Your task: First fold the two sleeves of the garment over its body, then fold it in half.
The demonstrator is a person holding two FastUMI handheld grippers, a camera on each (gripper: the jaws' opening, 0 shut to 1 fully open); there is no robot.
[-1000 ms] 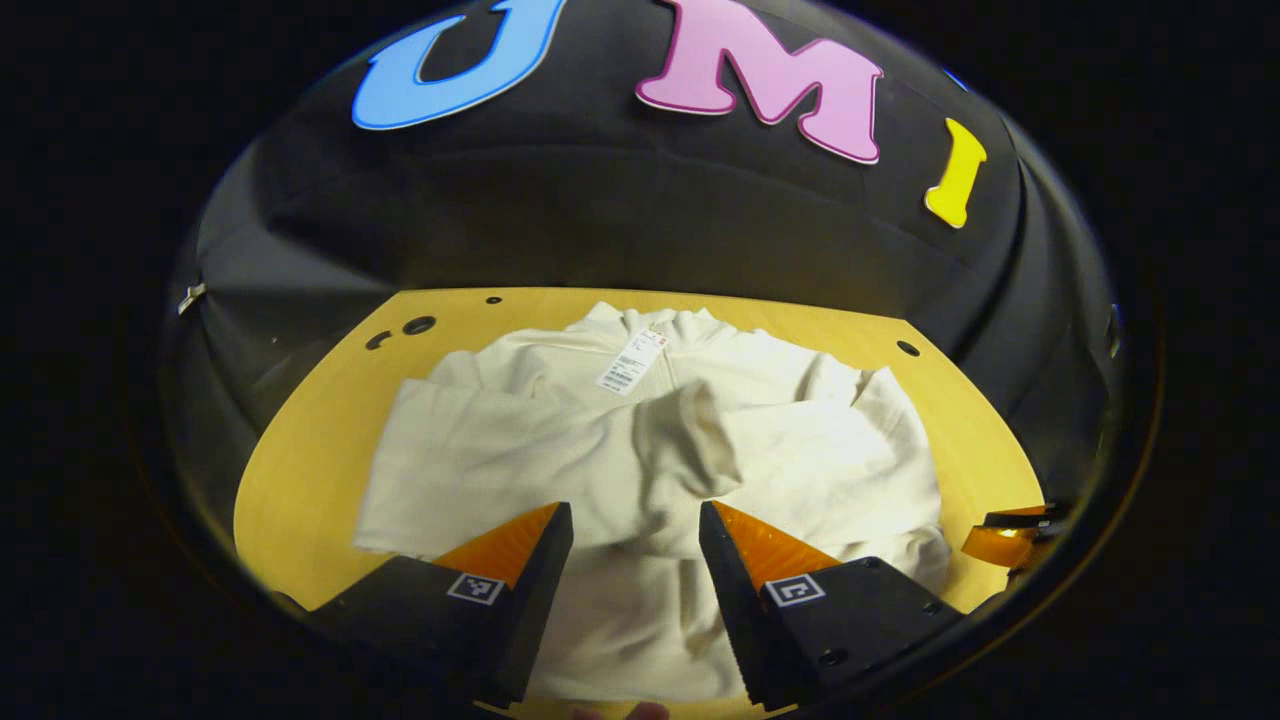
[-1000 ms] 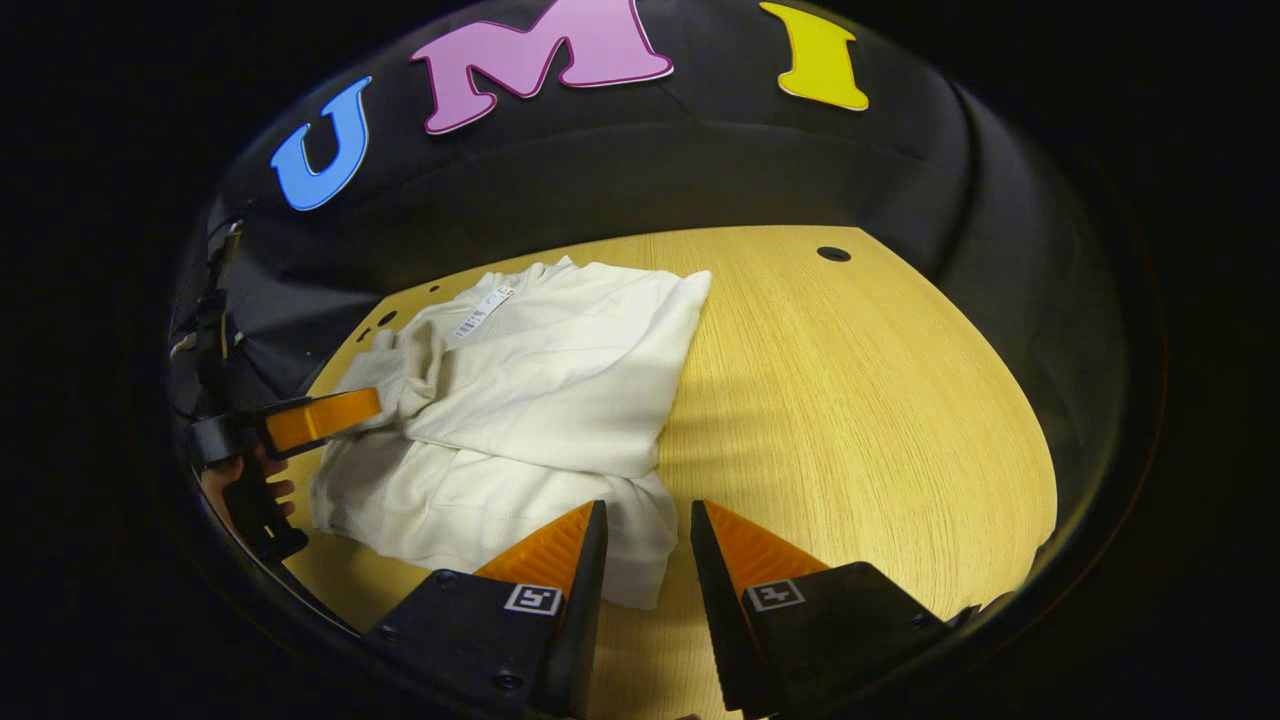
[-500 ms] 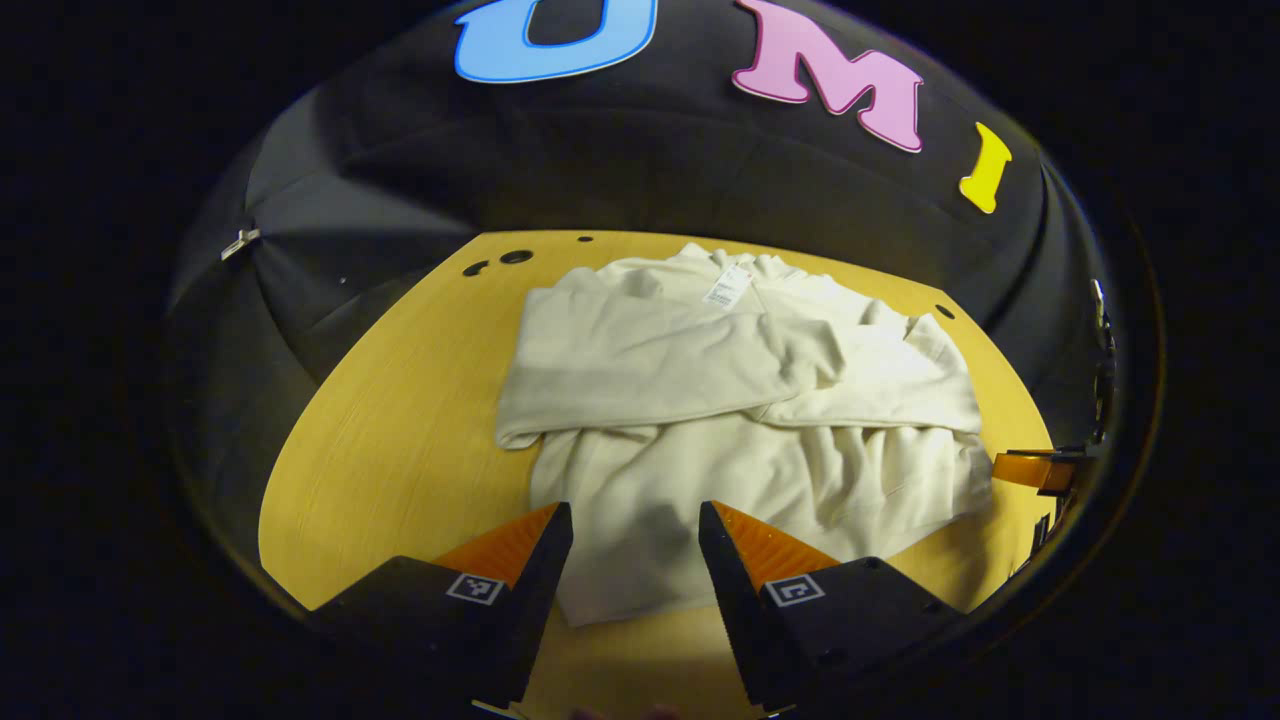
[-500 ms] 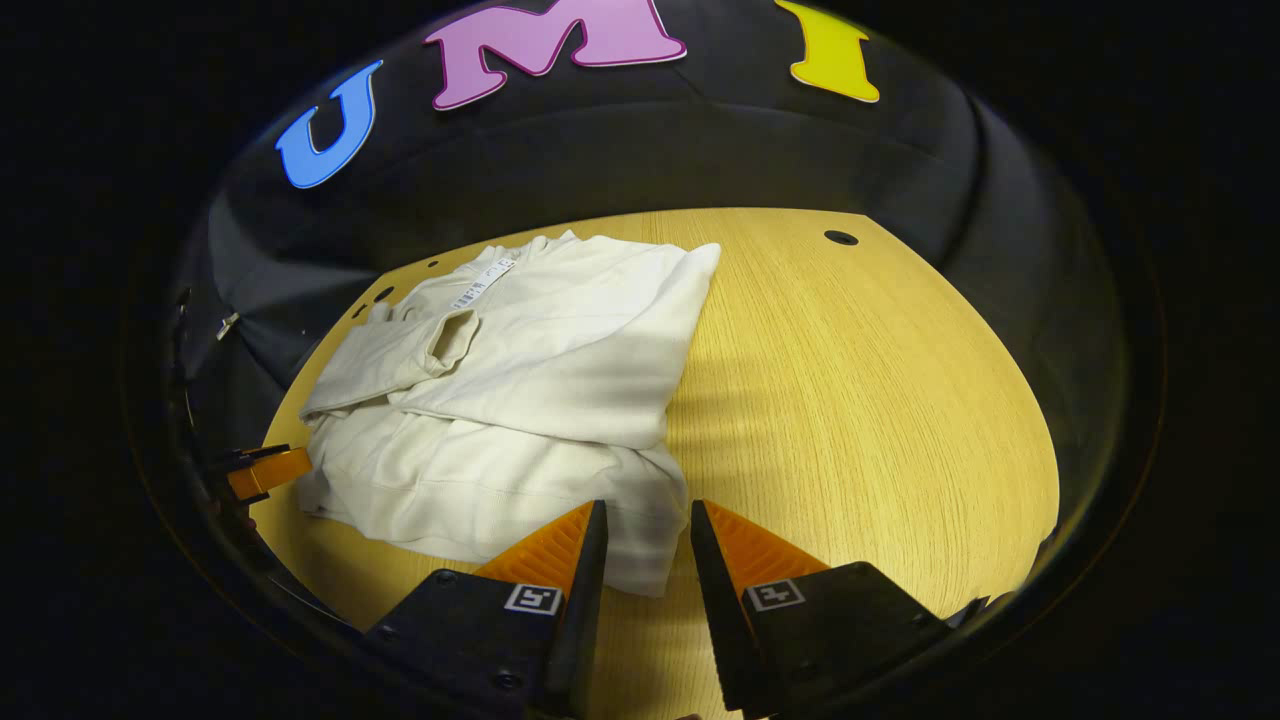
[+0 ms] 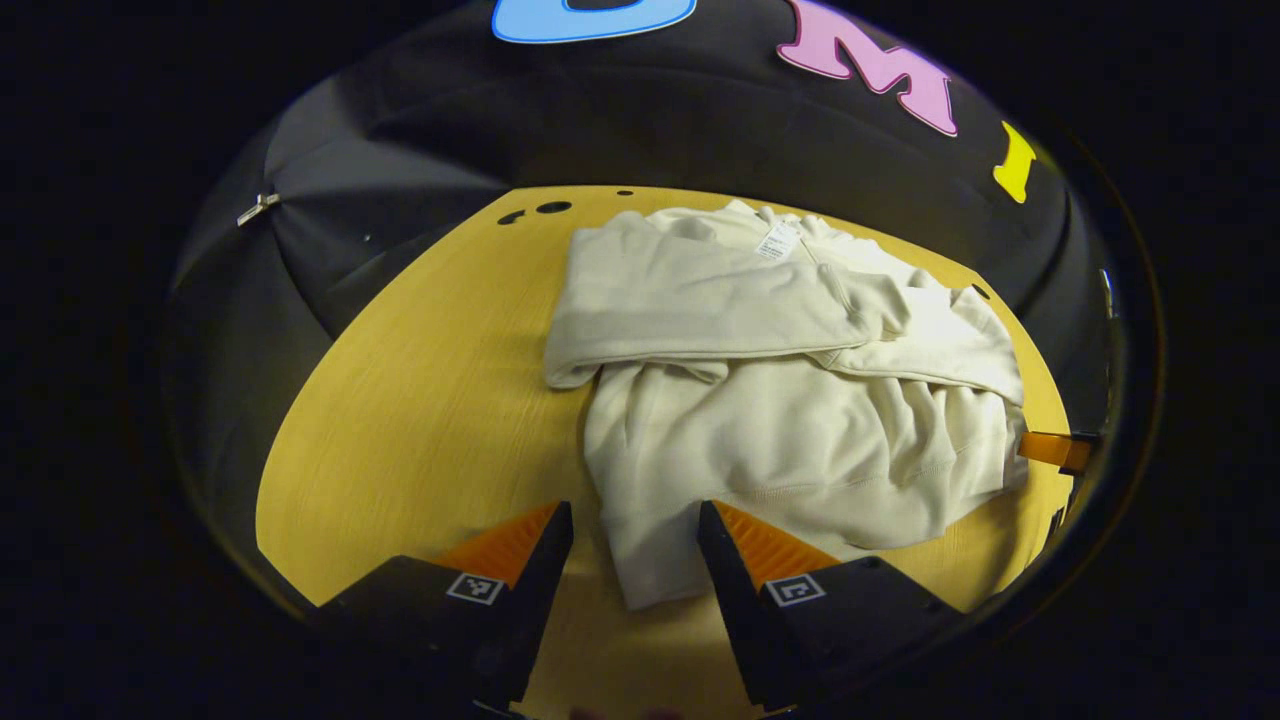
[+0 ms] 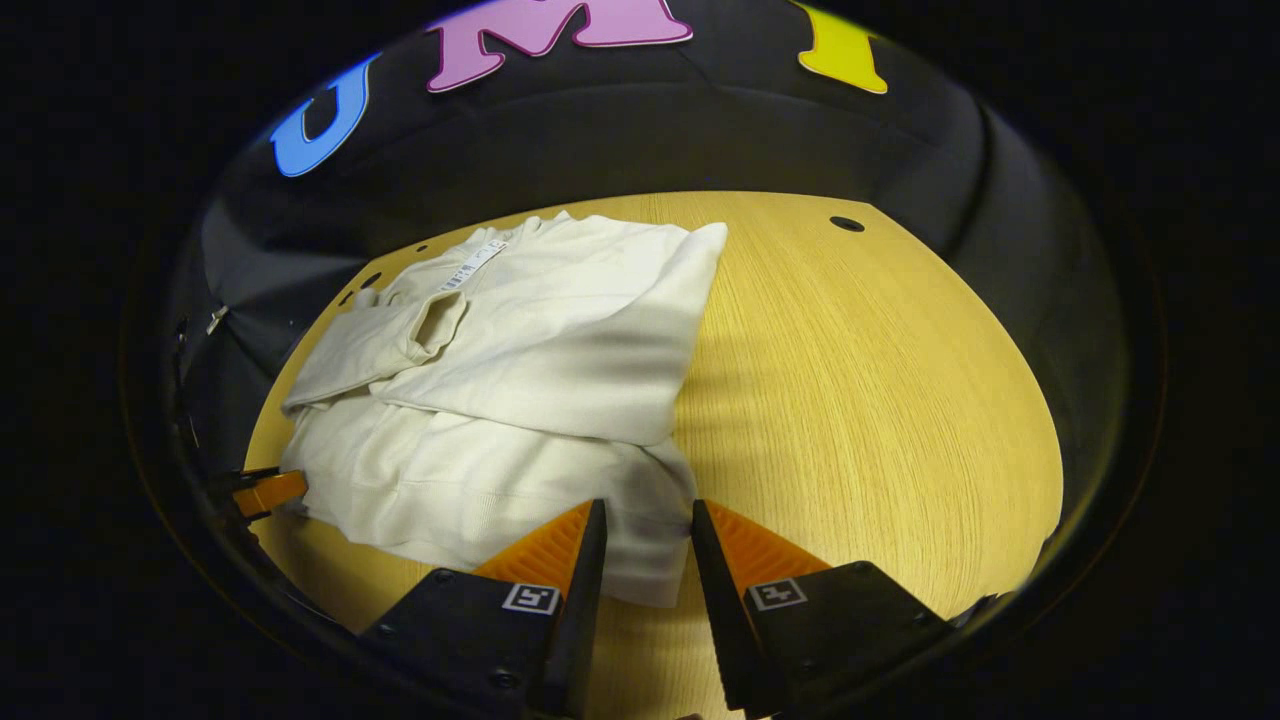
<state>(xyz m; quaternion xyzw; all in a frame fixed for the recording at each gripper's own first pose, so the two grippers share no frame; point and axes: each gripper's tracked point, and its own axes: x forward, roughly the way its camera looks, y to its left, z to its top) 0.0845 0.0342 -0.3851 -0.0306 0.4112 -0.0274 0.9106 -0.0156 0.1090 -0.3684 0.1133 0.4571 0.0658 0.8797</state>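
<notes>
With both sleeves point(image 5: 700, 310) already crossed over the garment point(image 5: 800, 440) on the counter point(image 5: 420, 400) | left gripper point(image 5: 633, 545) gapes, empty, at near hem corner | right gripper point(image 6: 640, 545) narrow, empty, at opposite corner | judged: poised to lift hem for half-fold

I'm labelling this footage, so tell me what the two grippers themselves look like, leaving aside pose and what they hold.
Left gripper and right gripper look alike: two wedge-shaped, ribbed fingers tapering forward from bulky black blocks, each block bearing a small square black-and-white marker and screws.
</notes>
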